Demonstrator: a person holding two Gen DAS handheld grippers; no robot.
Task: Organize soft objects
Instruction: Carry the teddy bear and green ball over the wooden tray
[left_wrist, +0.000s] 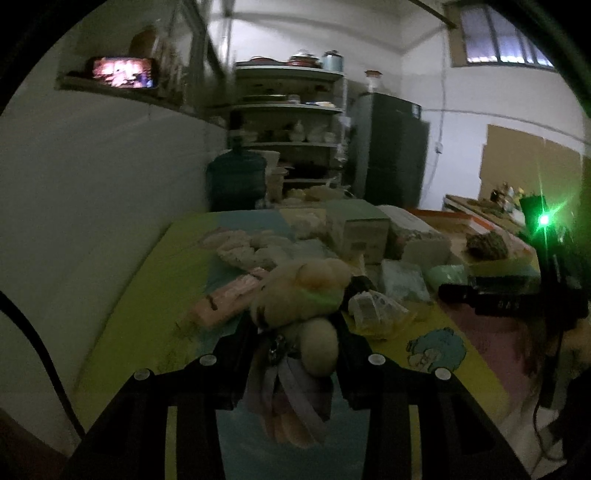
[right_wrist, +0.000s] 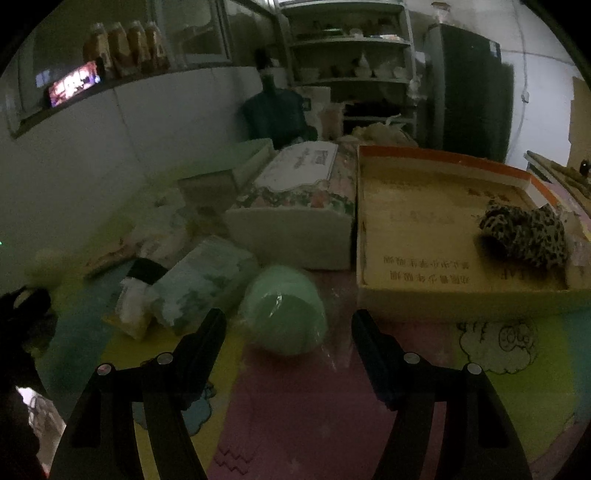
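My left gripper (left_wrist: 295, 328) is shut on a cream plush toy (left_wrist: 303, 291) with lilac ribbons and holds it above the colourful foam mat (left_wrist: 147, 295). My right gripper (right_wrist: 288, 325) is open, its fingers on either side of a green wrapped roll (right_wrist: 284, 310) lying on the mat (right_wrist: 295, 424). An orange-rimmed cardboard box (right_wrist: 424, 236) stands to the right with a leopard-print cloth (right_wrist: 524, 232) inside. The box with the cloth also shows at the right of the left wrist view (left_wrist: 487, 245).
A floral tissue box (right_wrist: 295, 206), a pale green box (right_wrist: 225, 173), a soft pale blue packet (right_wrist: 207, 284) and a small yellow packet (right_wrist: 129, 306) crowd the mat's middle. A pink packet (left_wrist: 229, 295) and a knitted cloth (left_wrist: 243, 247) lie left. Shelves, a fridge and a water jug stand behind.
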